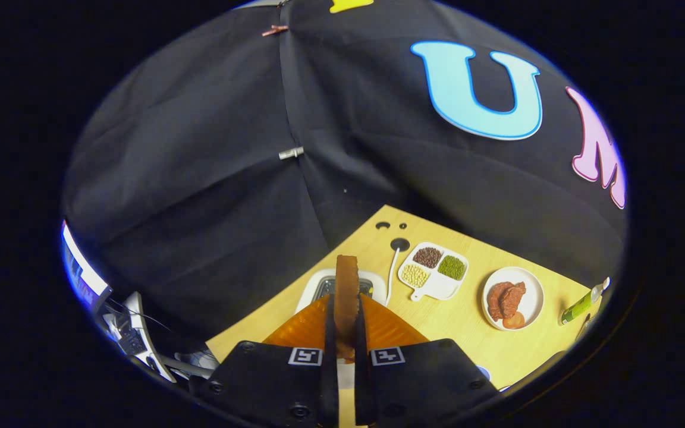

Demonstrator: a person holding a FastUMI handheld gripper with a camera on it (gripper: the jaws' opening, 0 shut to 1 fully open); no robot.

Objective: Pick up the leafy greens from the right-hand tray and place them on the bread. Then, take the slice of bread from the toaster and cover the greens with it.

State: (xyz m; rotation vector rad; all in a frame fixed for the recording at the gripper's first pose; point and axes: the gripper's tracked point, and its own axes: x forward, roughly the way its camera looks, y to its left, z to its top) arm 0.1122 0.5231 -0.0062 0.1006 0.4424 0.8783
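Toaster (324,284) first, lower centre-left of the frame: it sits white on the wooden tabletop (461,321), right behind the slice of bread (346,291), and the slice looks lifted clear of the slot, held upright on edge. The gripper (346,333) has its fingers (329,333) closed in on the lower part of the slice from both sides, so it's a pinch on something thin and probably crumbly. My worry: squeeze too hard and it cracks, too soft and it slides out when tipped flat. Right of the toaster a white cord (392,268) runs up to a hole in the tabletop, easy to snag on a low swing. Further right, a divided dish (434,270) of beans and seeds, then a plate (514,298) with reddish food, both in the way of a careless sweep. I can't see the greens or the bottom slice, so lining up the drop is a guess from here.
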